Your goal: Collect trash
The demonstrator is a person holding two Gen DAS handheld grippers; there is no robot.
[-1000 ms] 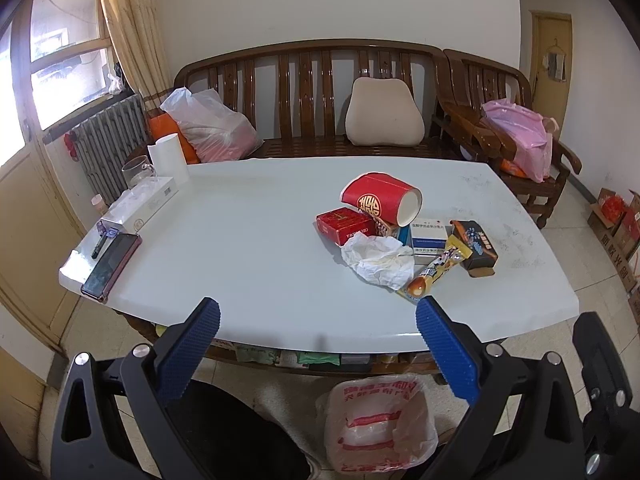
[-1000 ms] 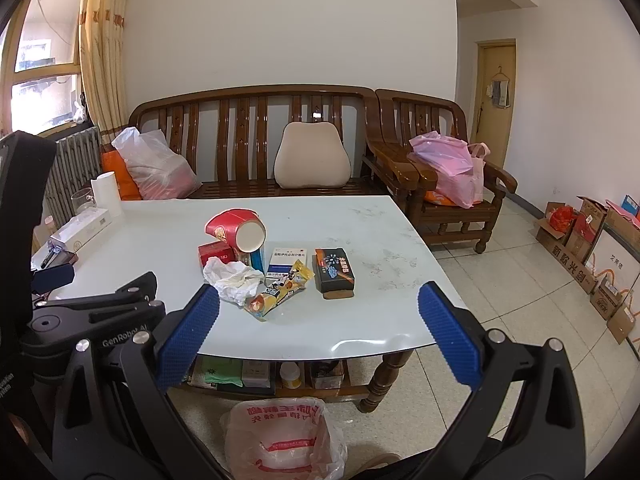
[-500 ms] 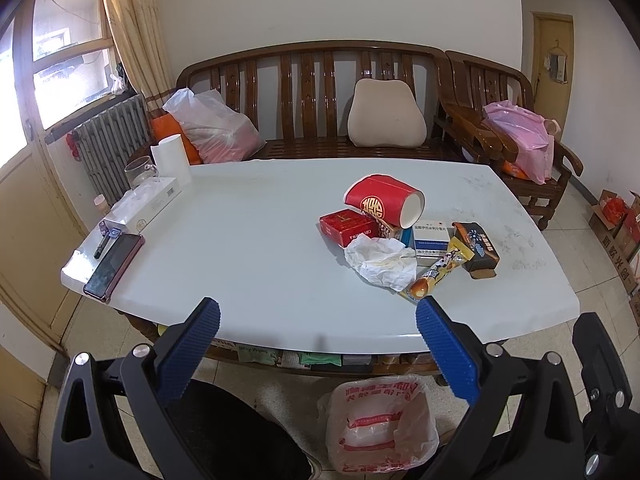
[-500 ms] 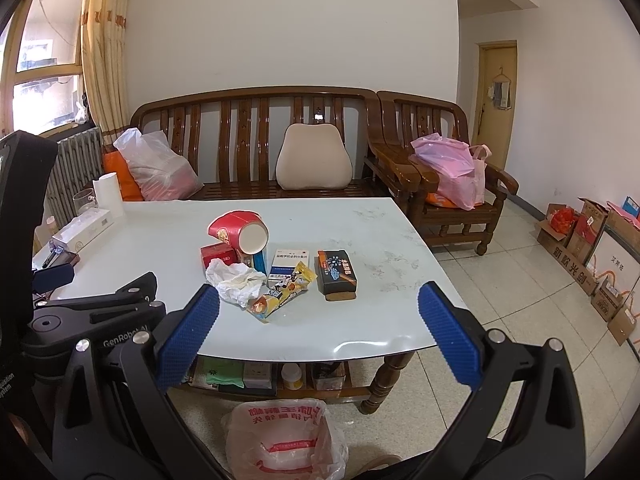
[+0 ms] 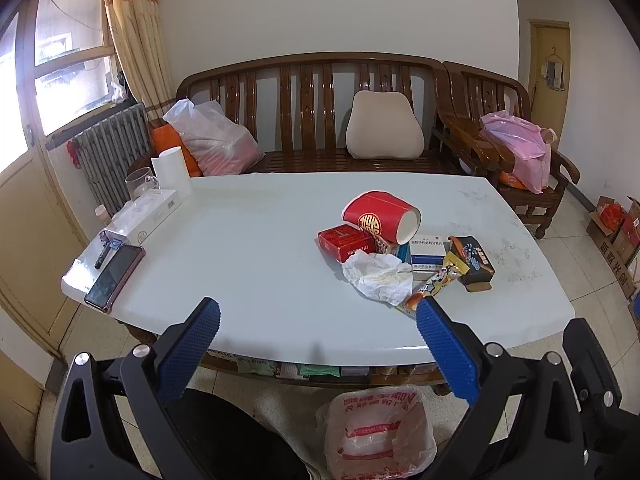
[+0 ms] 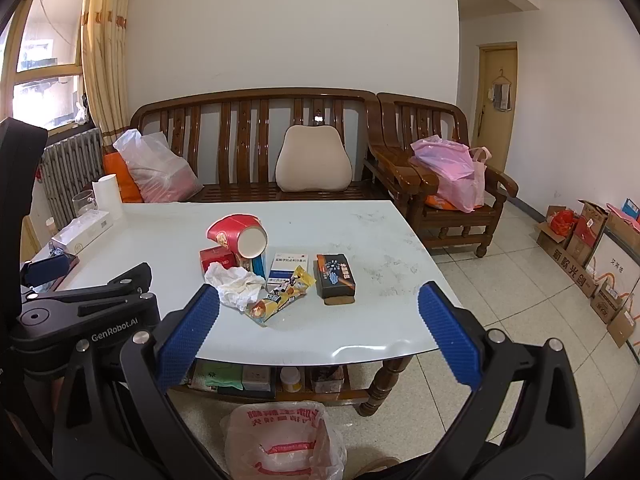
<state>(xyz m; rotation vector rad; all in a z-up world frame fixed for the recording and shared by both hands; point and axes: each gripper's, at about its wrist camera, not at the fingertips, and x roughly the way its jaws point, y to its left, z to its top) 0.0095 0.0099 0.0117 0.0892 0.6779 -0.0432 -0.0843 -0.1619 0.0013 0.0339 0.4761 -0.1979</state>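
Observation:
A pile of trash lies on the white table [image 5: 248, 264]: a tipped red paper cup [image 5: 380, 220], a red box [image 5: 346, 242], a crumpled white tissue [image 5: 378, 276], a white-and-blue box [image 5: 427, 254], a yellow snack wrapper [image 5: 436, 282] and a black box [image 5: 474, 264]. The same pile shows in the right wrist view, with the cup [image 6: 236, 234], tissue [image 6: 234, 286], wrapper [image 6: 280, 300] and black box [image 6: 335, 274]. A white plastic trash bag [image 5: 380, 434] stands open on the floor below the table's front edge, also in the right wrist view [image 6: 284, 440]. My left gripper [image 5: 318, 354] and right gripper [image 6: 318, 338] are open and empty, held before the table's front edge.
A phone [image 5: 116, 272], a pen, a tissue box [image 5: 146, 216], a glass and a paper roll [image 5: 172, 168] stand at the table's left end. A wooden bench [image 5: 320, 120] with bags and a cushion is behind. Cardboard boxes [image 6: 592, 252] line the right wall.
Both views have shifted slightly; the table and trash pile sit a little closer. Both grippers stay open and nothing on the table has moved.

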